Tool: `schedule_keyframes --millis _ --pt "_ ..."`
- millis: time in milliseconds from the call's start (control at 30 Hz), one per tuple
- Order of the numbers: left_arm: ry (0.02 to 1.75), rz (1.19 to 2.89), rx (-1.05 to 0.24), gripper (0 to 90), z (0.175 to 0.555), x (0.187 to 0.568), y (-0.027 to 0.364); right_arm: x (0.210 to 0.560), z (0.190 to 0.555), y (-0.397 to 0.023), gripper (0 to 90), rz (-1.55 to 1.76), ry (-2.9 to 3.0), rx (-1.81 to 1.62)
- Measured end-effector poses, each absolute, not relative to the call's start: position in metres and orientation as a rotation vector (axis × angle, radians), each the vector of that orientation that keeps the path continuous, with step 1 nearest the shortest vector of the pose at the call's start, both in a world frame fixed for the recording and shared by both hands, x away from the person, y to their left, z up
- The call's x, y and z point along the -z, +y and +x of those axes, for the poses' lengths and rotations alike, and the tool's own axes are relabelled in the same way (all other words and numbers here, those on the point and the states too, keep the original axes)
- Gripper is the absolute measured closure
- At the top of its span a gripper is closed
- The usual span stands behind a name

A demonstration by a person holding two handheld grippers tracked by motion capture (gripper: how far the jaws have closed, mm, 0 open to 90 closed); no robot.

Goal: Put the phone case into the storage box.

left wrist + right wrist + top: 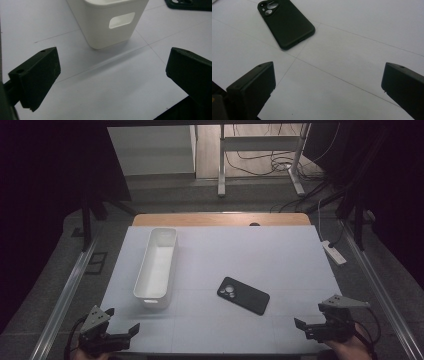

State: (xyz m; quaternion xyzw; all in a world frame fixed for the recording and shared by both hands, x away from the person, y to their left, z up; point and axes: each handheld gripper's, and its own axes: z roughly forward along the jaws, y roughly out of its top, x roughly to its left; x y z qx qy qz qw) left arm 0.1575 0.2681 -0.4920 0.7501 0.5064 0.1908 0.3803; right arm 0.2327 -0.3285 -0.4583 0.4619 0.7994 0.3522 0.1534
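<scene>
Item: flat black rubbery phone case with camera cut-outs (243, 295), one, lying camera side up on the white counter (280, 255), right of the long white plastic bin with handle slot (156, 266), one; I judge it light, flexible, grippy, best pinched across its long edges; my left hand-held gripper (123, 321) and right hand-held gripper (311, 317), two, both spread wide, empty, well apart from it.

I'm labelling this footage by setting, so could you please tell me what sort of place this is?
Probably a lab or recording workspace, not a home: a table with a white covering stands between dark curtains, loose cables trail on the floor behind it, and a handheld left gripper and right gripper wait at its near edge.
</scene>
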Motion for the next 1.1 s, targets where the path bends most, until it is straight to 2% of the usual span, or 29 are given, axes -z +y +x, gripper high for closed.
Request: schedule_keyframes --millis 100,1100 --pt "1.291 1.927 -0.450 0.2 0.1571 0.4912 0.2662 0.4581 0.2323 -0.3275 0.0 1.320 2.292 -1.005" --pt "1.294 2.005 -0.437 0.6 0.1593 0.4917 0.2580 0.4585 0.2330 -0.3239 0.0 1.283 2.326 -0.976"
